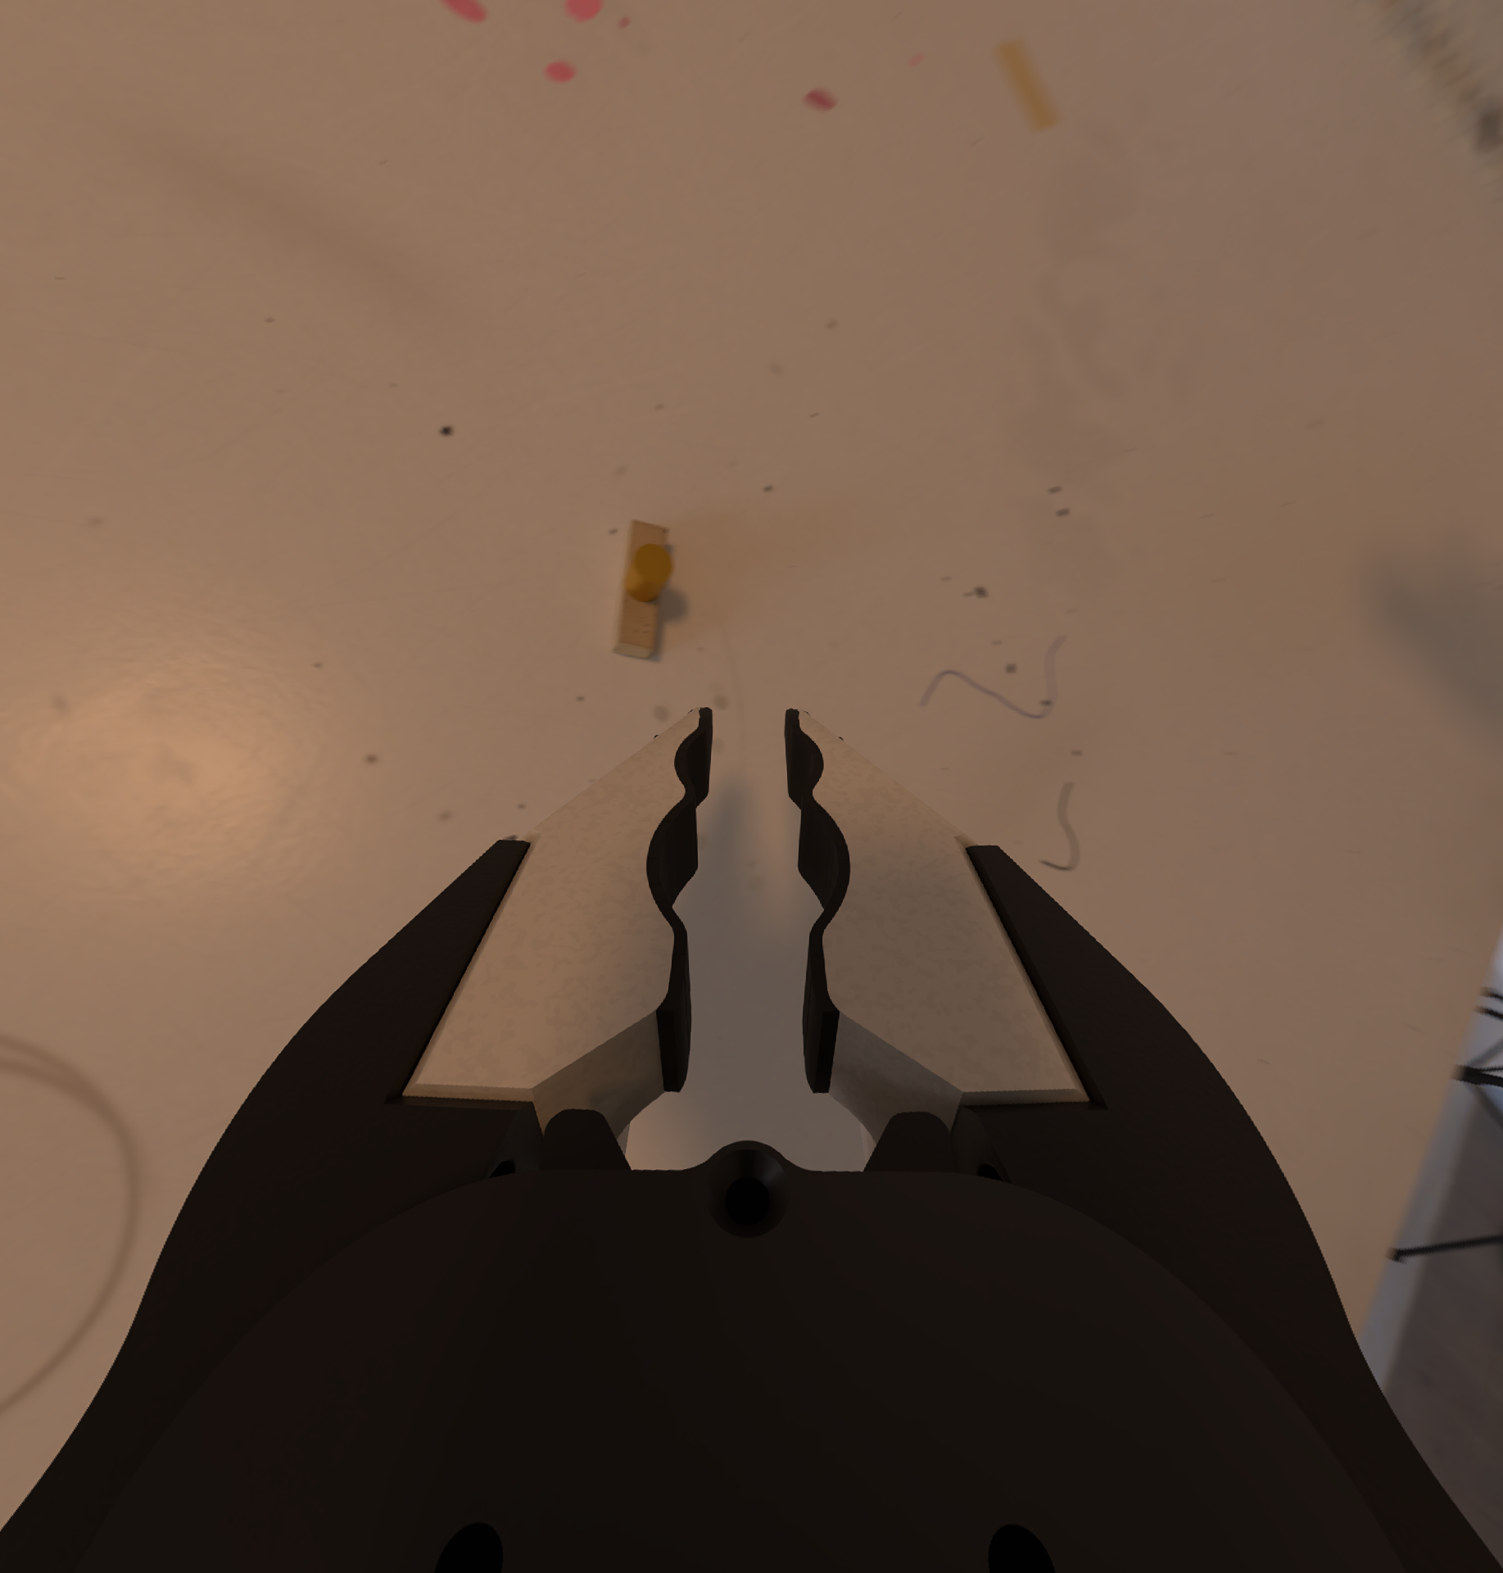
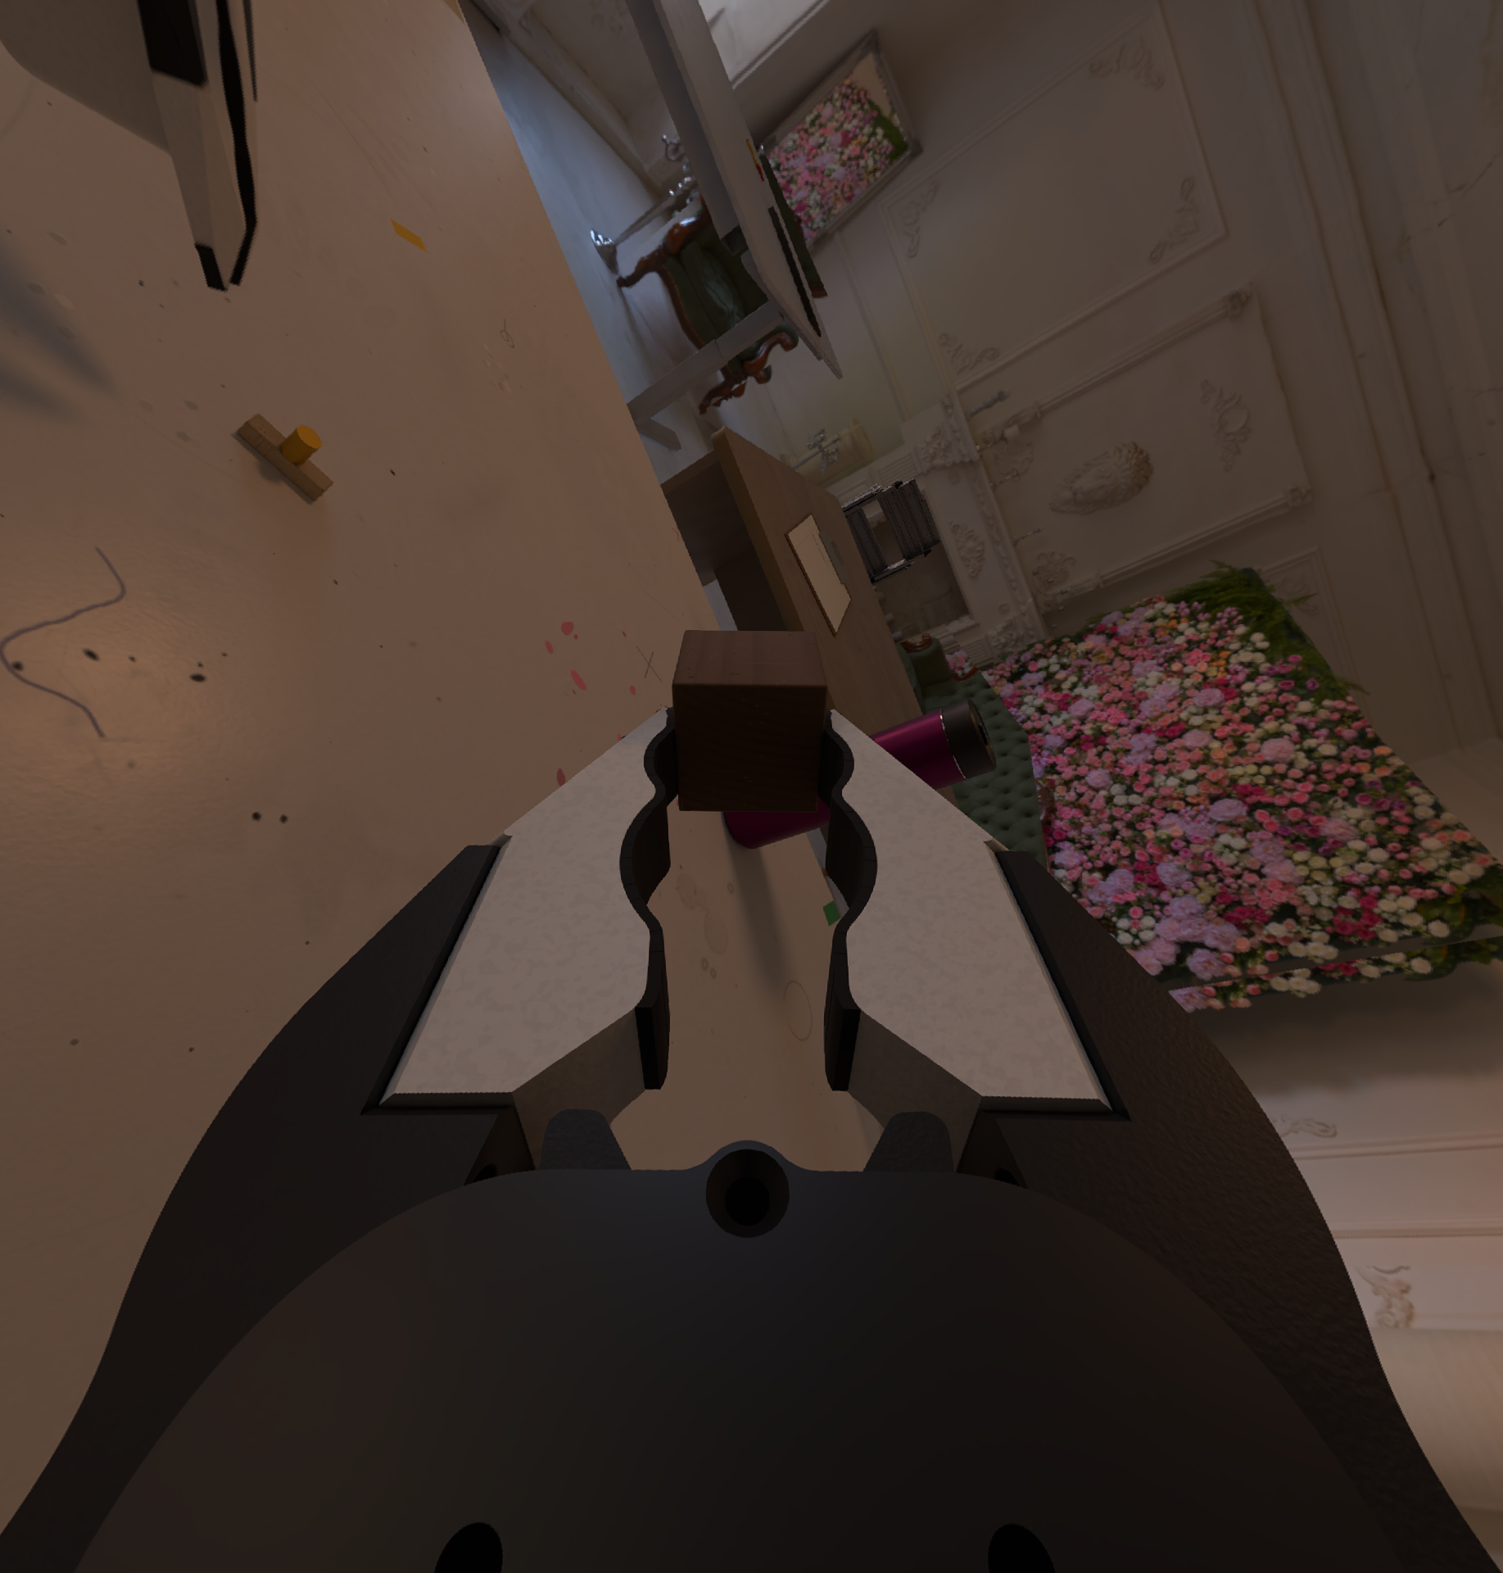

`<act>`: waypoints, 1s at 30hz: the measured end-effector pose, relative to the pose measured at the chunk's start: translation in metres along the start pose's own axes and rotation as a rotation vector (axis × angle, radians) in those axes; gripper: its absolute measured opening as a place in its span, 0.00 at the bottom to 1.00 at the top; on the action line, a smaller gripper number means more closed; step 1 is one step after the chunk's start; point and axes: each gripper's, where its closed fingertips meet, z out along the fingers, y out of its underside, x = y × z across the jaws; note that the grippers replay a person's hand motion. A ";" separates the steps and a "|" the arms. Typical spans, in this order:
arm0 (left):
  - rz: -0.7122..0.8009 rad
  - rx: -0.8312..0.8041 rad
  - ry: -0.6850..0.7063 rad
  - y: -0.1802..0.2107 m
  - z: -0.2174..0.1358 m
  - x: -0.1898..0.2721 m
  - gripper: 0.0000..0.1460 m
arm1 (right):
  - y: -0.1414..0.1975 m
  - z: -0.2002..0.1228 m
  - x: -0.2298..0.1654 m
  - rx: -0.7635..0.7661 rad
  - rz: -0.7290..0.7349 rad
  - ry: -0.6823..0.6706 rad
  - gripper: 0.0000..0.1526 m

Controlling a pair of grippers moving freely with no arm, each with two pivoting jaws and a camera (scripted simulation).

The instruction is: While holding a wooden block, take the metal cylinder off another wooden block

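A light wooden block (image 1: 639, 628) lies flat on the tan table, with a short yellow metal cylinder (image 1: 650, 569) standing on its middle. Both also show in the right wrist view, the block (image 2: 258, 436) and the cylinder (image 2: 300, 444). My left gripper (image 1: 748, 719) is above the table, short of the block and slightly to its right. Its jaws stand a narrow gap apart with nothing between them. It also shows at the top left of the right wrist view (image 2: 220, 196). My right gripper (image 2: 748, 732) is shut on a dark brown wooden block (image 2: 748, 723) and holds it off the table.
A magenta bottle-like cylinder (image 2: 926, 749) lies near the table's edge beyond the held block. The table edge (image 1: 1445, 1106) runs down the right of the left wrist view. The tabletop (image 1: 305, 426) bears pen scribbles, pink spots and a yellow strip (image 1: 1027, 85).
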 end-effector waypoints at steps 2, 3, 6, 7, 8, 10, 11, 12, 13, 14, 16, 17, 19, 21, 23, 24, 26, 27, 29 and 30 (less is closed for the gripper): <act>0.009 -0.037 -0.069 0.001 0.009 -0.009 0.11 | 0.000 0.001 -0.001 0.001 0.003 -0.005 0.21; -0.009 -0.058 -0.068 0.003 0.016 -0.011 0.12 | 0.000 0.002 -0.002 -0.001 0.002 -0.007 0.21; -0.006 -0.095 -0.150 0.010 0.025 -0.020 0.19 | 0.001 0.002 -0.003 -0.007 -0.003 -0.010 0.21; -0.011 -0.084 -0.171 0.013 0.025 -0.021 0.20 | 0.001 0.001 -0.003 -0.007 -0.002 -0.009 0.21; -0.024 -0.079 -0.190 0.016 0.025 -0.022 0.21 | 0.001 0.000 -0.002 -0.005 0.001 -0.008 0.21; -0.011 -0.076 -0.265 0.024 0.023 -0.026 0.24 | 0.001 0.001 -0.002 0.002 0.009 -0.009 0.21; -0.007 -0.065 -0.295 0.027 0.023 -0.027 0.24 | 0.001 0.002 -0.003 0.004 0.011 -0.010 0.21; -0.004 -0.056 -0.320 0.030 0.024 -0.028 0.24 | 0.002 0.003 -0.004 0.004 0.011 -0.013 0.21; -0.001 -0.049 -0.334 0.033 0.027 -0.029 0.24 | 0.002 0.004 -0.005 0.003 0.011 -0.016 0.21; -0.001 -0.046 -0.341 0.034 0.030 -0.031 0.22 | 0.002 0.005 -0.006 0.003 0.010 -0.019 0.21; -0.005 -0.058 -0.335 0.035 0.037 -0.036 0.19 | 0.002 0.007 -0.008 0.003 0.008 -0.025 0.21; -0.015 -0.059 -0.323 0.033 0.040 -0.037 0.19 | 0.001 0.007 -0.009 0.003 0.005 -0.027 0.21; -0.018 -0.063 -0.302 0.028 0.045 -0.039 0.18 | -0.001 0.006 -0.009 0.006 0.003 -0.026 0.21; 0.062 -0.113 -0.292 0.024 0.049 -0.040 0.17 | -0.002 0.005 -0.007 0.009 0.007 -0.023 0.21; 0.195 -0.188 -0.274 0.020 0.053 -0.042 0.17 | -0.002 0.004 -0.007 0.012 0.012 -0.023 0.21; 0.260 -0.244 -0.257 0.018 0.053 -0.042 0.16 | -0.002 0.005 -0.007 0.013 0.012 -0.025 0.21; 0.440 -0.343 -0.217 0.016 0.054 -0.042 0.16 | -0.003 0.006 -0.009 0.012 0.007 -0.030 0.21; 0.504 -0.377 -0.199 0.014 0.055 -0.042 0.16 | -0.004 0.006 -0.009 0.013 0.004 -0.032 0.21; 0.494 -0.349 -0.194 0.003 0.058 -0.041 0.15 | -0.004 0.006 -0.010 0.014 0.004 -0.034 0.21; 0.428 -0.328 -0.156 0.001 0.060 -0.037 0.15 | -0.004 0.005 -0.010 0.015 0.005 -0.034 0.21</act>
